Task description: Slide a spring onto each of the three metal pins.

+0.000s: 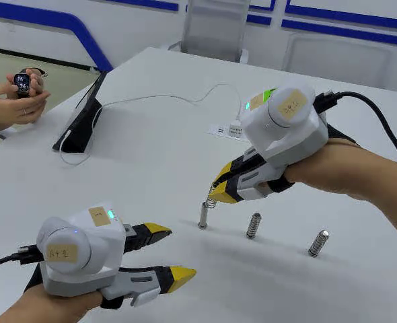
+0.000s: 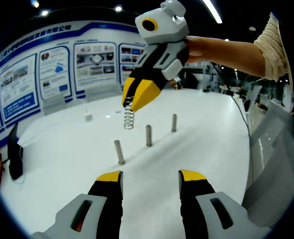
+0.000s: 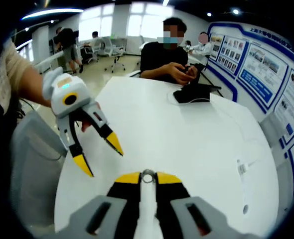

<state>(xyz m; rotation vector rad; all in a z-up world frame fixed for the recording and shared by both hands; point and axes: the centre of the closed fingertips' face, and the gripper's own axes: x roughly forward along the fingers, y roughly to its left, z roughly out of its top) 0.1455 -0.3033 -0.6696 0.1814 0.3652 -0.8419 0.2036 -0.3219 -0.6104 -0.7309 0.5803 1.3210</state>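
Observation:
Three metal pins stand in a row on the white table [image 1: 151,155]. The left pin [image 1: 202,215] [image 2: 119,152] is bare. A spring sits around the middle pin [image 1: 253,225] [image 2: 148,135] and another around the right pin [image 1: 317,242] [image 2: 174,122]. My right gripper [image 1: 215,195] [image 2: 134,99] is shut on a third spring [image 1: 212,200] [image 2: 129,118] [image 3: 147,176], which hangs just above and slightly right of the bare pin. At the near left my left gripper [image 1: 175,252] [image 2: 151,177] [image 3: 103,160] stands open, holds nothing and points toward the pins.
A dark tablet [image 1: 81,124] leans on a stand at the far left, with a white cable running to a small white adapter [image 1: 233,128]. A person's hands [image 1: 13,101] rest at the left edge. A grey chair [image 1: 215,27] stands beyond the table.

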